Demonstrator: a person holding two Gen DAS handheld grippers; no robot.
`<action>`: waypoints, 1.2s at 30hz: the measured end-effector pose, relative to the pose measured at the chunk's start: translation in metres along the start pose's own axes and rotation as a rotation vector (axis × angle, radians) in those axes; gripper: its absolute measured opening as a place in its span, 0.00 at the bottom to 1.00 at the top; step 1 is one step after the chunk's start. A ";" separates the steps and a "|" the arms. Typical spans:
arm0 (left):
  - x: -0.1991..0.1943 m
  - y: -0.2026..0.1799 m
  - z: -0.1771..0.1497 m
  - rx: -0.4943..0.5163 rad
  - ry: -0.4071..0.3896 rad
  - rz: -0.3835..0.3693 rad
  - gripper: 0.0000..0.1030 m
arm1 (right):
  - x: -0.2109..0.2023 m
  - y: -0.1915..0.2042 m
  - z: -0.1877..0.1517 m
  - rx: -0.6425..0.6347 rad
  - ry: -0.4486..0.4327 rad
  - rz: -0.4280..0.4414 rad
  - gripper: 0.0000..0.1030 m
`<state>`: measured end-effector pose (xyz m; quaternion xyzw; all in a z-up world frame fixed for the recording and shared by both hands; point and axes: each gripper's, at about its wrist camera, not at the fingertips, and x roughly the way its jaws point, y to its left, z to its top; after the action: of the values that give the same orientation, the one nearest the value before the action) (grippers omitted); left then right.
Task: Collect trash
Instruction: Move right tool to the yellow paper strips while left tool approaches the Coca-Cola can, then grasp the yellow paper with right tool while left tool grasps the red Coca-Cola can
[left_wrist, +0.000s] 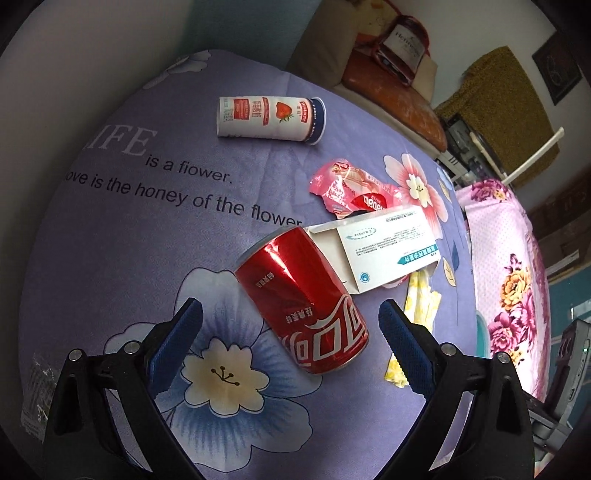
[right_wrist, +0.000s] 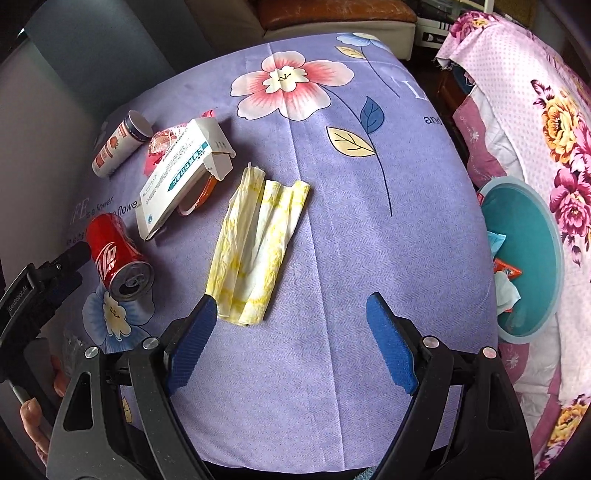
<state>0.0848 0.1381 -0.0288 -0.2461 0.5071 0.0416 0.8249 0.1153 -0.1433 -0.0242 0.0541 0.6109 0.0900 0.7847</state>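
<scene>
Five trash pieces on purple floral cloth (right_wrist: 332, 369): red can (left_wrist: 303, 302), white carton (right_wrist: 181, 173), yellow-white tissue (right_wrist: 255, 243), pink wrapper (left_wrist: 351, 188), yogurt cup (left_wrist: 271, 118) | teal bin (right_wrist: 532, 258) beside cloth: wrappers, tissue inside | left gripper (left_wrist: 291, 339) spread wide around can, pads clear | right gripper (right_wrist: 291, 339) spread wide, empty, left pad at tissue's end

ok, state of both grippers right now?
Left gripper: open, holding nothing; the dented red cola can lies between its fingers.
Right gripper: open, empty, by the crumpled yellow-white tissue.

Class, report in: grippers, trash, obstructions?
Left gripper open over cola can. Right gripper open, empty, near yellow napkin. Nothing blocking.
</scene>
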 end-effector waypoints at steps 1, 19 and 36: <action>0.004 -0.001 0.001 -0.004 0.003 0.002 0.93 | 0.002 0.002 0.002 -0.002 -0.001 0.001 0.77; 0.039 0.012 0.000 0.043 0.040 0.116 0.93 | 0.058 0.027 0.036 -0.013 0.039 -0.006 0.77; 0.049 0.003 0.029 0.202 0.015 0.185 0.89 | 0.064 0.061 0.014 -0.229 -0.034 -0.072 0.08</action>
<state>0.1309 0.1448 -0.0618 -0.1144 0.5353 0.0644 0.8344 0.1395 -0.0695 -0.0698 -0.0564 0.5846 0.1299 0.7988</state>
